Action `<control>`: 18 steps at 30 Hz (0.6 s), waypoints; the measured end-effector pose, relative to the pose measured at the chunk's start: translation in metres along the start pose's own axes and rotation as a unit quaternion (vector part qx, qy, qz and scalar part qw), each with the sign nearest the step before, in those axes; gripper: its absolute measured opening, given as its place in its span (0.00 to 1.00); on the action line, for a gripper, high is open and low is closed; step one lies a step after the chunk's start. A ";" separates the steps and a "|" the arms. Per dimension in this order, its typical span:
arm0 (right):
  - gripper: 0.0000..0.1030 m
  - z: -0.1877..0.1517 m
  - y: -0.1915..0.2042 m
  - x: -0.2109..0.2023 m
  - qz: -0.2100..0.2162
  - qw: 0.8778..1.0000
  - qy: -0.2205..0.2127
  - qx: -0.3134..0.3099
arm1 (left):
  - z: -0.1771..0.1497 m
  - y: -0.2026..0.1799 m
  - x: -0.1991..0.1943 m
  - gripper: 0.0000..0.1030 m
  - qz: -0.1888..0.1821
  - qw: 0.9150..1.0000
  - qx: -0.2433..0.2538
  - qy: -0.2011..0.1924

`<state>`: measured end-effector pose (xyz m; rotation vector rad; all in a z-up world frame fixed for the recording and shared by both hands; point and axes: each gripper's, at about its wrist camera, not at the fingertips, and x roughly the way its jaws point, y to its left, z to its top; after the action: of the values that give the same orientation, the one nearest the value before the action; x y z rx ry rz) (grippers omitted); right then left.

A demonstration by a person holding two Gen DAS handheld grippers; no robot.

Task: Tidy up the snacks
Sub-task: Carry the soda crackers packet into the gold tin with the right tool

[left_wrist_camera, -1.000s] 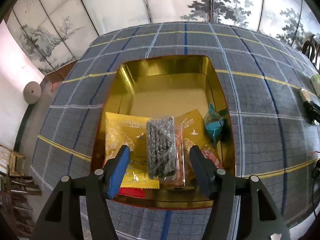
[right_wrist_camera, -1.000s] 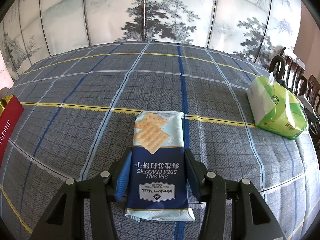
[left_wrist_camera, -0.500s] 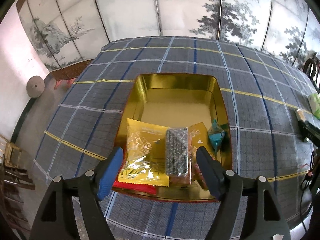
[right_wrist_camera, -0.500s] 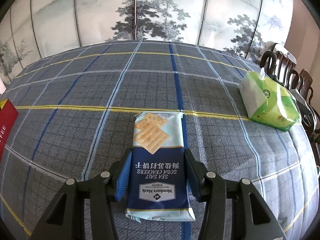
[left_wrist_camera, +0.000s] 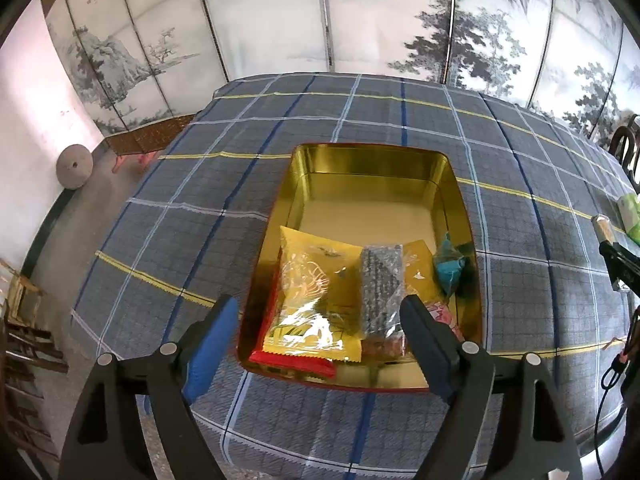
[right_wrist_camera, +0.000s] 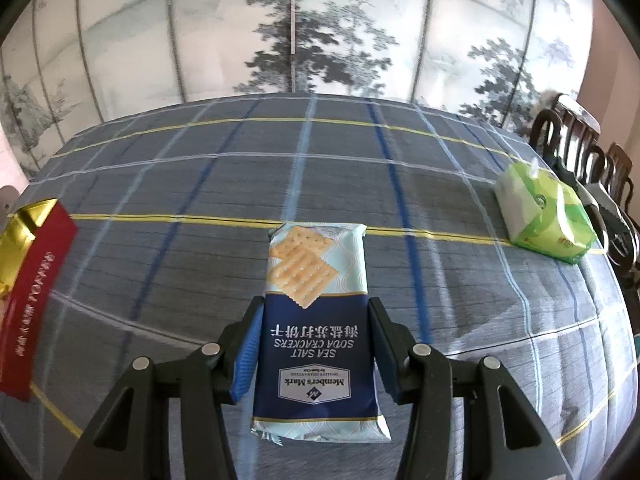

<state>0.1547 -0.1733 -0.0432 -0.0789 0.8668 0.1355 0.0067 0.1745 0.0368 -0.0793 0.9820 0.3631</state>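
Two grippers, two states: my right gripper [right_wrist_camera: 314, 346] is clenched on the soda cracker pack [right_wrist_camera: 316, 320], its far end reaching out over the plaid tablecloth [right_wrist_camera: 240, 184]; my left gripper [left_wrist_camera: 320, 340] hangs spread wide and empty above the near rim of the gold tin [left_wrist_camera: 372, 168]. Inside, a yellow packet [left_wrist_camera: 310, 292], a dark bar [left_wrist_camera: 380, 284] and a teal candy [left_wrist_camera: 450, 270] crowd the near end; the far half is bare floor. A green tissue pack [right_wrist_camera: 544, 216] sits well apart near the table's right edge
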 end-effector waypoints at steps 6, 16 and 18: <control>0.49 0.001 0.038 -0.014 0.027 0.999 -0.003 -0.022 | -0.004 0.016 -0.001 0.79 0.005 1.000 -0.021 0.000; 0.49 -0.004 0.108 -0.037 0.089 0.995 0.004 -0.049 | -0.013 0.045 0.000 0.79 0.025 0.998 -0.055 0.001; 0.49 -0.004 0.121 -0.041 0.097 0.994 0.004 -0.057 | -0.016 0.051 0.001 0.79 0.026 0.998 -0.062 0.003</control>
<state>0.1072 -0.0581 -0.0158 -0.1026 0.8732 0.3674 -0.0222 0.2187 0.0322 -0.1666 0.9690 0.4720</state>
